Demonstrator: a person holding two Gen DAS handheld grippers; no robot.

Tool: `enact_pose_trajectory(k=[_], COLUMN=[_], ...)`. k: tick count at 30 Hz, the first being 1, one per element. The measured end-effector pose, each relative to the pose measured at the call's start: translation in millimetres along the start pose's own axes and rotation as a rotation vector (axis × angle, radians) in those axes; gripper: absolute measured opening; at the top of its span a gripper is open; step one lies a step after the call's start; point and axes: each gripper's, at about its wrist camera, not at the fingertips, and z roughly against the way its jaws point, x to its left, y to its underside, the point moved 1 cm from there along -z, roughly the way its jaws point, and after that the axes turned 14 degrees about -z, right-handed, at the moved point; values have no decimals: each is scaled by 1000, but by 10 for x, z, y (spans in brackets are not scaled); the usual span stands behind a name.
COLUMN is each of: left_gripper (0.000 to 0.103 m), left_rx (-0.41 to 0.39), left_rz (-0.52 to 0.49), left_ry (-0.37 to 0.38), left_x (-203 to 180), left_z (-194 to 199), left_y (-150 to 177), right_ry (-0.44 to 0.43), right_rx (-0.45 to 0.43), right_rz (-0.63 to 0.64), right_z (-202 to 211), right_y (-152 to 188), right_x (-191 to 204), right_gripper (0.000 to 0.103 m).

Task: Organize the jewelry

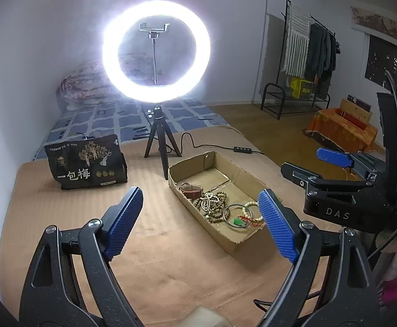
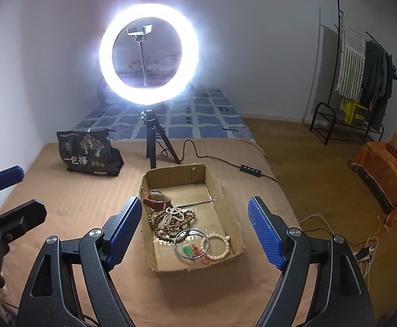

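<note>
- Two grippers are in view, both empty: the left gripper has its jaws spread wide, and the right gripper likewise stands fully parted, holding nothing.
- Landmark: the cardboard tray. The left gripper hangs short of its near-left wall; the right gripper hangs before its near end.
- All jewelry lies inside the tray, crowded toward its near half; the far half is bare.
- Contents noted: a red-strapped watch farthest back, a heap of brown bead strands with a white bead strand lying over it, a thin metal bangle with a green pendant inside it on a red cord, and a cream bead bracelet at the near-right.
- Risk: strands overlap. In my judgement, lifting one may drag its neighbours, and the red cord could snag the bangle.
- Risk: the tray looks light and its walls are low; a finger pushed against a wall may slide or tip it.
- Risk: the bangle is thin and lies flat, so broad pads may slip off it.
- Surface: a tan blanket, soft and ribbed, beneath the tray.
- Room: behind the tray, a lit ring light on a tripod and a black snack bag; a clothes rack stands well off to the tray's right.
</note>
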Motion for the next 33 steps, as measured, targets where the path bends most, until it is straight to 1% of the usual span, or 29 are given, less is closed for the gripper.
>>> enact_pose_trajectory(k=[1,3,9,15,20,22,23,28,33], left_gripper=[90,94,94,94,94,98,102,103,103], left_rx=[-1,-8,-17,-15,-8,-2,-2,-14,4], left_rz=[4,6,-7,-54,-85,-93,-95,-96,-87], left_ry=[-3,-10,-29,-48,-62,-66,-72,-87,-100], left_x=[6,10,9,-73,-148,-168,-180,-175,-162], left_z=[23,64,164,204,236,235,238,295,288], left_y=[21,54,119,139,163,167,168,166,172], right_ry=[1,4,-5,-27,-25,-25,-25,-23,-22], right_rx=[-5,-14,-33,-59,-85,-88,-89,-96,-90], right_rz=[2,3,-9,-10,-10,-13,-14,-22,-24], right_z=[21,73,142,250,322,325,326,337,317], right_y=[17,53,121,97,93,92,93,97,112], right_x=[9,25,39,71,63,53,50,40,56], right_gripper=[80,80,81,81,83,83,83,83,83])
